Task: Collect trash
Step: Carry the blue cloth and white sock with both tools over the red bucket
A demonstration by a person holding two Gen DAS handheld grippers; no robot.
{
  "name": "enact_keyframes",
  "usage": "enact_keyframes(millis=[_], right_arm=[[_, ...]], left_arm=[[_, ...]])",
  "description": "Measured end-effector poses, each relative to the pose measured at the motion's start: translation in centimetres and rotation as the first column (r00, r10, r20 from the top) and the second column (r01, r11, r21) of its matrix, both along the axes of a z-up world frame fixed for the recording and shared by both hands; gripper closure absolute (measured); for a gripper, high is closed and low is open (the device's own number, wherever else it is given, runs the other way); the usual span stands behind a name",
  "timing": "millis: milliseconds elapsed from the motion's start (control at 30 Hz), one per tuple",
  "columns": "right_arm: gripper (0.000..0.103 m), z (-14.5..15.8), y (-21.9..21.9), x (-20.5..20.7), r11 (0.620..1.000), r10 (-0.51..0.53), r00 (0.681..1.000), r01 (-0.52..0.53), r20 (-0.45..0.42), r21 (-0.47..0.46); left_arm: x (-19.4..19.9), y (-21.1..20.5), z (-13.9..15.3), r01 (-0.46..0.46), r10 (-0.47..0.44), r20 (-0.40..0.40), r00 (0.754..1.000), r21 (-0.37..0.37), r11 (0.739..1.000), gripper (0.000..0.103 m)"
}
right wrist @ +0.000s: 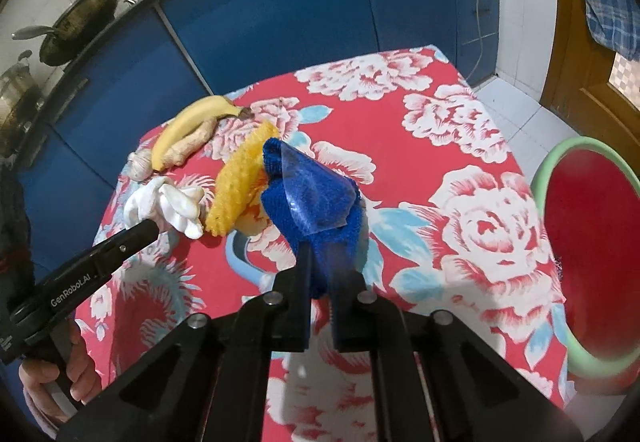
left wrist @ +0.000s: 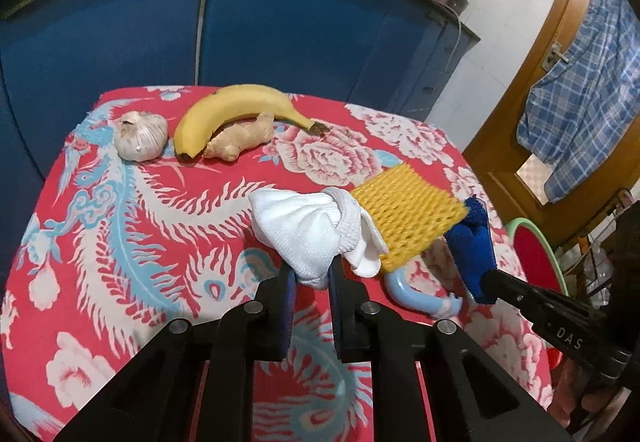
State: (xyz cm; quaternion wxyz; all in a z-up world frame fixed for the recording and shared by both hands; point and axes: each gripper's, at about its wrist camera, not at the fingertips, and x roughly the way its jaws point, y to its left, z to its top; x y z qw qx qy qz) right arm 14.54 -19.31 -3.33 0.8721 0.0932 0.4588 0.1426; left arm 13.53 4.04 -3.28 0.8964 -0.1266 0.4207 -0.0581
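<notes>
My left gripper (left wrist: 312, 274) is shut on a crumpled white cloth (left wrist: 304, 230), which bunches up above the fingertips. My right gripper (right wrist: 322, 262) is shut on a blue cloth (right wrist: 312, 198) with a clear shiny film over it. A yellow foam net (left wrist: 408, 218) lies on the red flowered tablecloth (left wrist: 160, 242) between the two cloths and touches both. In the right wrist view the left gripper (right wrist: 154, 228) reaches in from the left with the white cloth (right wrist: 168, 206), next to the yellow net (right wrist: 240, 186). The right gripper (left wrist: 486, 278) and blue cloth (left wrist: 472, 242) show at the right of the left wrist view.
A banana (left wrist: 240, 102), a piece of ginger (left wrist: 240, 140) and a garlic bulb (left wrist: 140, 136) lie at the table's far side. A red basin with a green rim (right wrist: 560, 170) stands off the table's right edge. Blue cabinets (left wrist: 280, 22) run behind the table.
</notes>
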Motion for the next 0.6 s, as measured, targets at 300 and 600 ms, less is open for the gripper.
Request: enact_keyframes(millis=[300, 600], right_arm=[[0.094, 2.3, -1.6, -2.7, 0.999, -0.027, 0.998, 0.025, 0.055, 0.033], [0.094, 4.5, -3.9, -5.5, 0.997, -0.066, 0.992, 0.06, 0.11, 0.057]], left_arm=[[-2.3, -1.5, 2.9, 0.037, -0.037, 0.055, 0.998, 0.004, 0.999, 0.088], [-4.1, -4.0, 5.4, 0.088, -0.089, 0.103, 0.991, 0.016, 0.996, 0.088]])
